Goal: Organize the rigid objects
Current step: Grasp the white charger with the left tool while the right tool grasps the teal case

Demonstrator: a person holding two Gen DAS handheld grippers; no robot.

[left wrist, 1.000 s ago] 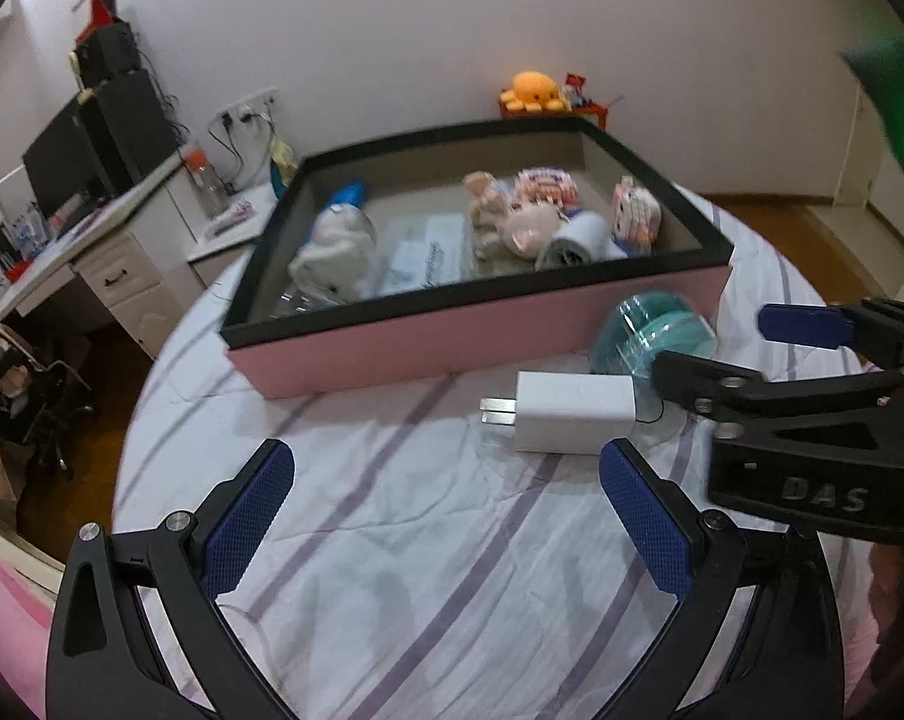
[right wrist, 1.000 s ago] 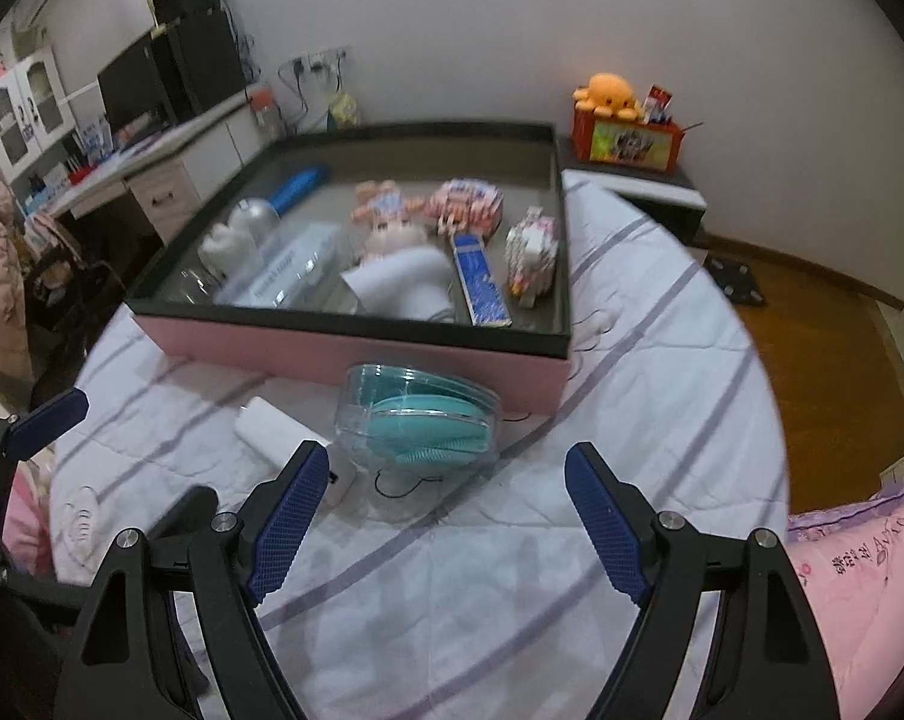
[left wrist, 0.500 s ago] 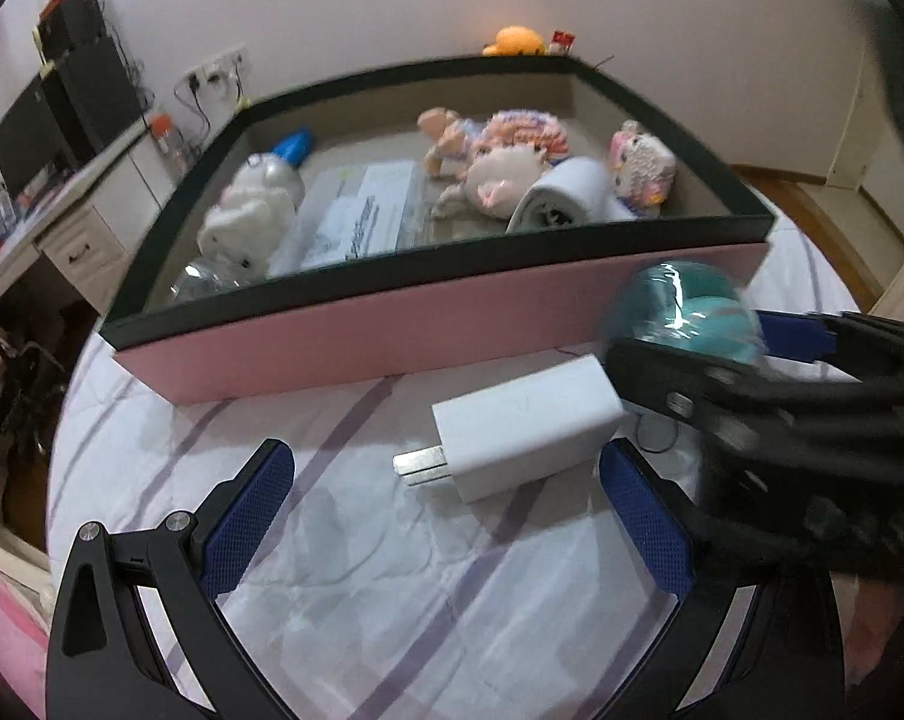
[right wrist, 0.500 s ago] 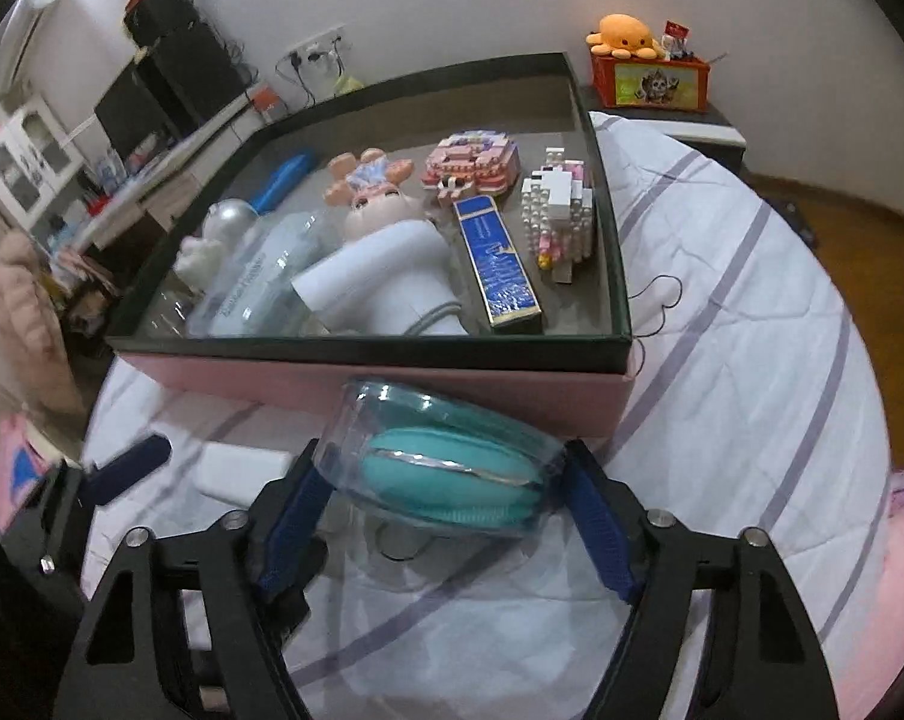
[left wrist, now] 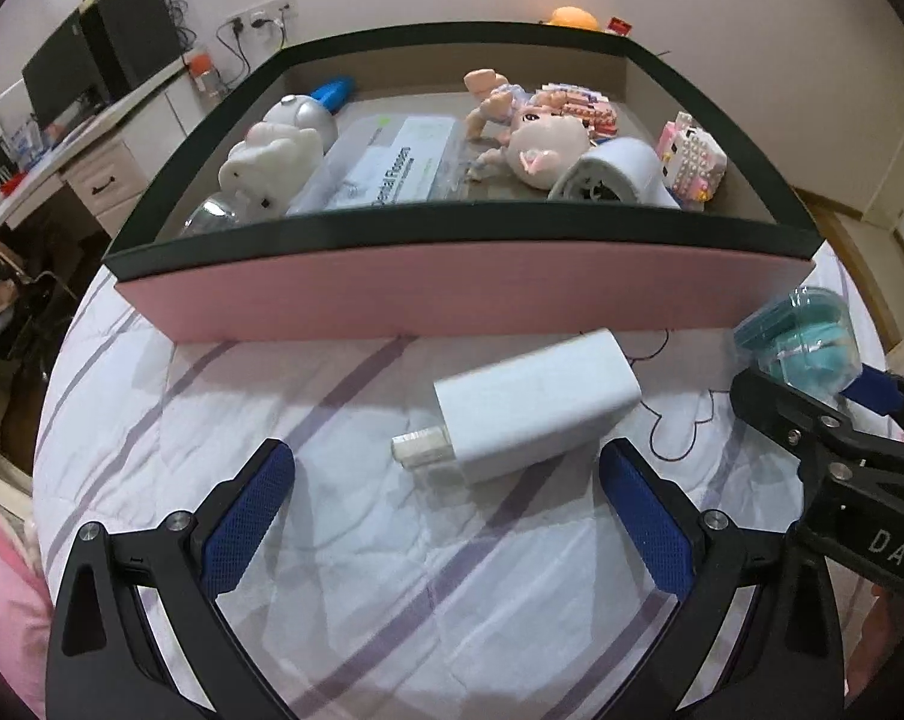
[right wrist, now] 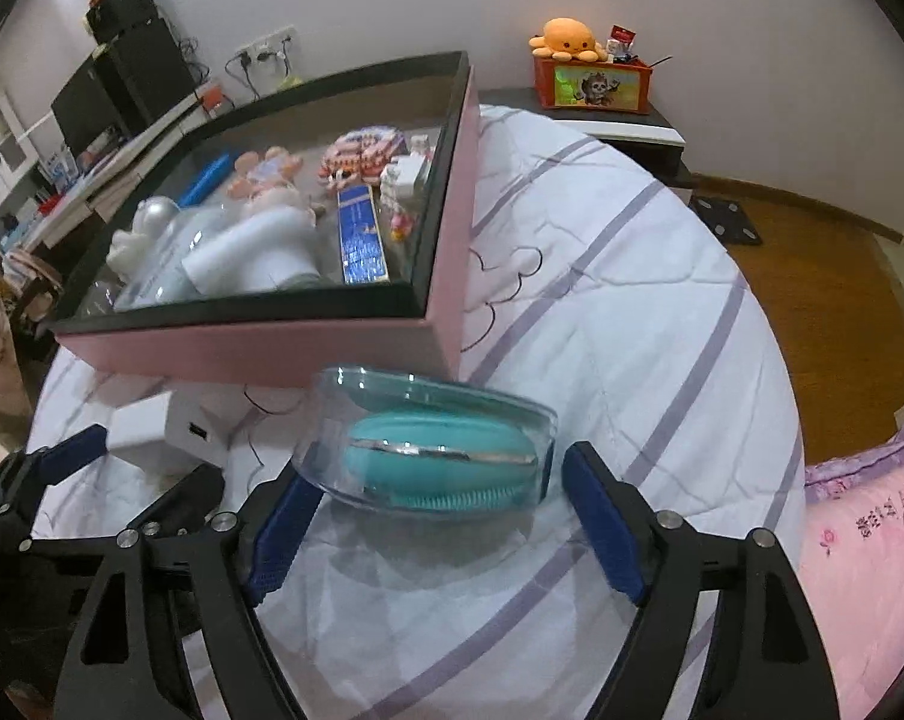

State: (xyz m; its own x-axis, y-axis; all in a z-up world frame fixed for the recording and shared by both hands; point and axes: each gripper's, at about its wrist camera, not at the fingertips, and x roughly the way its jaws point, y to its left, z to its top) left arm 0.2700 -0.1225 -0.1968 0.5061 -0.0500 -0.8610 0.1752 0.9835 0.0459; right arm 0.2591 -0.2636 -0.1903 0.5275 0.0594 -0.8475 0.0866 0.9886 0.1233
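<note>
A white plug charger (left wrist: 536,402) lies on the striped bedcover, just beyond and between the fingertips of my left gripper (left wrist: 446,516), which is open and touches nothing. A clear round case with a teal brush inside (right wrist: 434,450) rests on the cover between the fingers of my right gripper (right wrist: 437,480). Those jaws are opening. The left pad sits at the case's edge and a gap shows beside the right pad (right wrist: 602,522). In the left wrist view the right gripper (left wrist: 824,390) and the case (left wrist: 812,342) are at the far right.
A pink box with a dark rim (left wrist: 452,294) stands right behind both objects and holds several toys, a white dryer and a packet. The bed edge and wooden floor (right wrist: 824,276) are to the right. A pink pillow (right wrist: 860,540) lies at lower right.
Both grippers came down and closer to the bed. The right one moved around the teal case, pinched it half a second ago, and now stands wider. The charger now lies between the left fingertips.
</note>
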